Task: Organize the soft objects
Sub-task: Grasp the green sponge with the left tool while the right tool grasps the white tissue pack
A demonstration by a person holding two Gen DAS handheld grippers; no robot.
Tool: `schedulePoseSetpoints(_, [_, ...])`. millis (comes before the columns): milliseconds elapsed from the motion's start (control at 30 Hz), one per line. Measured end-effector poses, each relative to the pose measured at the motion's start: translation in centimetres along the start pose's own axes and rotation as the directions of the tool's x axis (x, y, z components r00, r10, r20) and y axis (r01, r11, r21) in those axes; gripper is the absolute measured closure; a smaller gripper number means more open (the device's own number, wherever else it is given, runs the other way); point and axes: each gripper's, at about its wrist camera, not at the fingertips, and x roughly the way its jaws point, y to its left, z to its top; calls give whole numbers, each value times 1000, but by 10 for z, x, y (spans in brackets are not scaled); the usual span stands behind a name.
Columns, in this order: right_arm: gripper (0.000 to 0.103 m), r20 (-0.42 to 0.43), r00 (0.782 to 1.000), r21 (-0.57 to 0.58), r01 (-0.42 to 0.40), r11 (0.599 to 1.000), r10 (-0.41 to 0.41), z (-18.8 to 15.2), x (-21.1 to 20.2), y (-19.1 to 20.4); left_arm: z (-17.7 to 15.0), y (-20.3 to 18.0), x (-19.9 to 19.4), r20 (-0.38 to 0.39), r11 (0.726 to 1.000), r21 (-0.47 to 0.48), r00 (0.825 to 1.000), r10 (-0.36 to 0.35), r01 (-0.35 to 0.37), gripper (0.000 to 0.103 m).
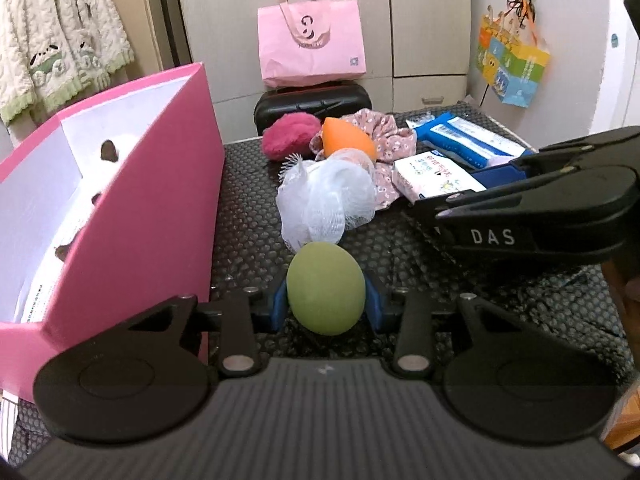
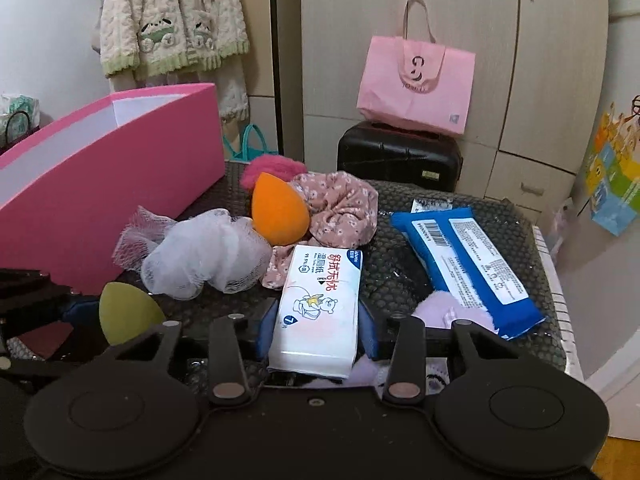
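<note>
Left gripper (image 1: 326, 304) held low over the dark bumpy tabletop (image 1: 248, 216), its blue fingers (image 1: 278, 306) pinching a green egg-shaped sponge (image 1: 326, 288) from both sides. Seen also from the right wrist view, at the lower left, the same green sponge (image 2: 128, 312) between those fingers. Just to the left of it, a tall pink box (image 1: 160, 184) with a white inside, open at the top; something white with dark patches lay inside, too hidden to tell what.

Right gripper (image 2: 316, 330) closed on a small white tissue pack (image 2: 318, 312) with red letters and a bear drawing, blue fingers (image 2: 368, 334) pressing its two long sides. Under the pack, a pale lilac fluffy thing (image 2: 440, 312), partly covered.

Beyond the green sponge, a white mesh bath puff (image 1: 328, 200), touching an orange drop-shaped sponge (image 1: 348, 138) and a pink floral scrunchie (image 1: 384, 136). Behind these, near the far edge of the tabletop, a dark pink fluffy ball (image 1: 290, 136). To the right, a blue wet-wipes pack (image 2: 468, 268) lying flat, its back label up.

Behind the tabletop, a black hard case (image 2: 400, 156) with a pink tote bag (image 2: 416, 84) standing on it, against beige cupboard doors (image 2: 540, 60). At the left, a cream knitted garment (image 2: 172, 16) hanging.
</note>
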Motion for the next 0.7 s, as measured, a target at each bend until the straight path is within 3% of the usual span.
schedulePoseSetpoints(300, [58, 37, 998, 30, -45, 999, 44, -7, -29, 9, 0, 12, -23, -13, 994, -20, 994, -105, 105, 66])
schedulePoseSetpoints(700, [57, -35, 998, 2, -56, 998, 57, -31, -35, 19, -17, 14, -28, -55, 991, -26, 989, -134, 133, 66])
